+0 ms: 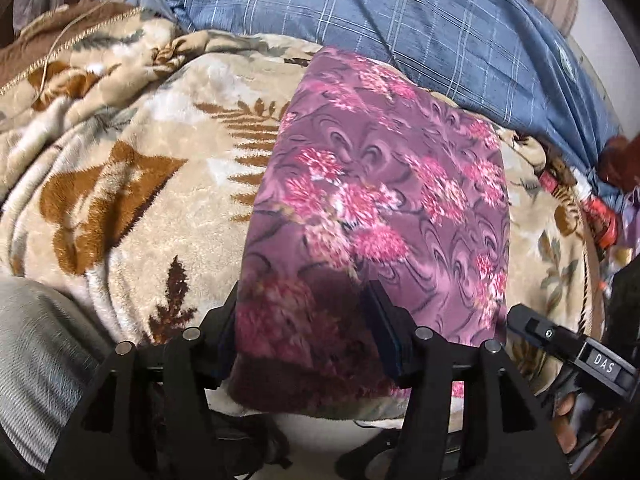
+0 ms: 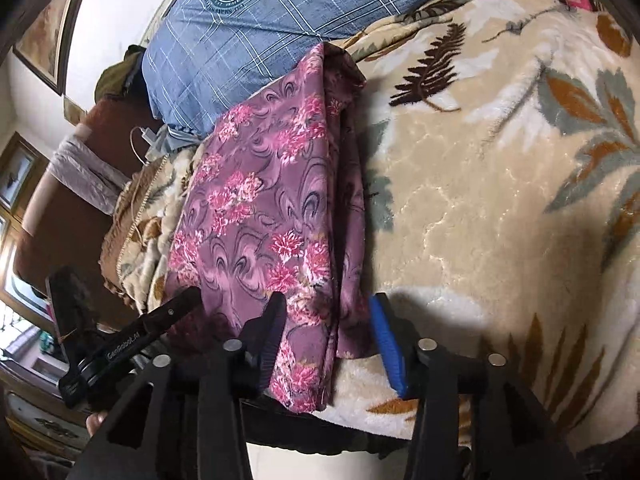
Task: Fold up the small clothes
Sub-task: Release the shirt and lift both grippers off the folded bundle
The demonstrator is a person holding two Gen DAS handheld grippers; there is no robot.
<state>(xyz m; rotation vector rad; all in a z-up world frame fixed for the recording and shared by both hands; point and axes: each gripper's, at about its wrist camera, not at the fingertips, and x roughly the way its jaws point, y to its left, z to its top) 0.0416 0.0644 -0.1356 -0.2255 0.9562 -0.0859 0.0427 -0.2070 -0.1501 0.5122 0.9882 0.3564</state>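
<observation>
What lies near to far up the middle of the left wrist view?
left hand-held gripper → purple floral cloth → blue plaid pillow

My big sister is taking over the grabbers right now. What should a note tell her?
Left gripper: open, its fingers on either side of the near end of the purple flowered cloth, not pinching it.
Right gripper: open too, over the cloth's near right edge.
The cloth lies folded into a long strip on the leafy blanket, its far end reaching the blue checked pillow.
Done: the lengthwise folds.
Left: probably fold the near end up toward the pillow, then smooth it flat.
</observation>
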